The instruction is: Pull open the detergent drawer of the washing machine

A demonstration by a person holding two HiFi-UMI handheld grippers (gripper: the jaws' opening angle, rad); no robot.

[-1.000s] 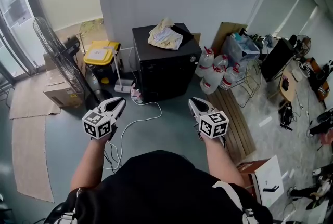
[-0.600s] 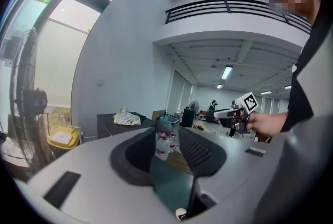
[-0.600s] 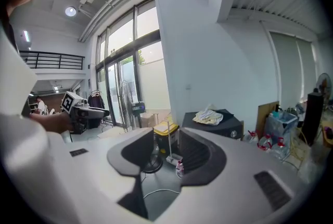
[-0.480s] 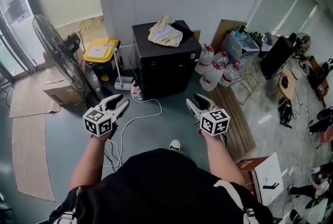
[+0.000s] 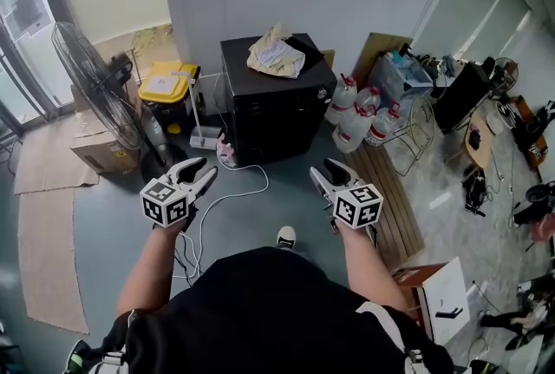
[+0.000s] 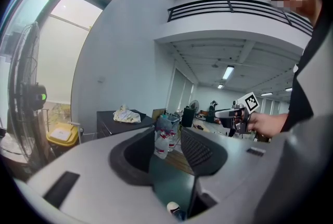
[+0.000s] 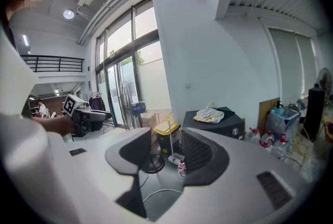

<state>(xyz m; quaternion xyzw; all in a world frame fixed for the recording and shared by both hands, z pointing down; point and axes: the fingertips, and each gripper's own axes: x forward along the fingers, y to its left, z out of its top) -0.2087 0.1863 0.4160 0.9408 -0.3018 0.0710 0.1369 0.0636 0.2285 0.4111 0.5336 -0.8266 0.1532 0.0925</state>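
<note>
The washing machine [image 5: 276, 108] is a black box against the white wall, with a crumpled cloth [image 5: 276, 55] on its top; I cannot make out its detergent drawer from here. My left gripper [image 5: 202, 169] and right gripper [image 5: 323, 170] hover over the floor in front of it, well short of it. The jaws of both have just been opening and now stand open with nothing between them. In the left gripper view the left gripper [image 6: 166, 137] frames the machine [image 6: 117, 121] at the left. In the right gripper view the right gripper [image 7: 165, 147] has the machine [image 7: 221, 124] to its right.
A standing fan [image 5: 91, 77], a yellow-lidded bin [image 5: 169, 86] and a cardboard box [image 5: 100, 151] stand left of the machine. Water jugs [image 5: 355, 116] and a wooden pallet [image 5: 390, 207] lie to its right. A white cable [image 5: 234, 199] runs across the floor between the grippers.
Both grippers' jaws have gone from shut to open. The hands have hardly shifted, and a shoe has stepped into view below them.
</note>
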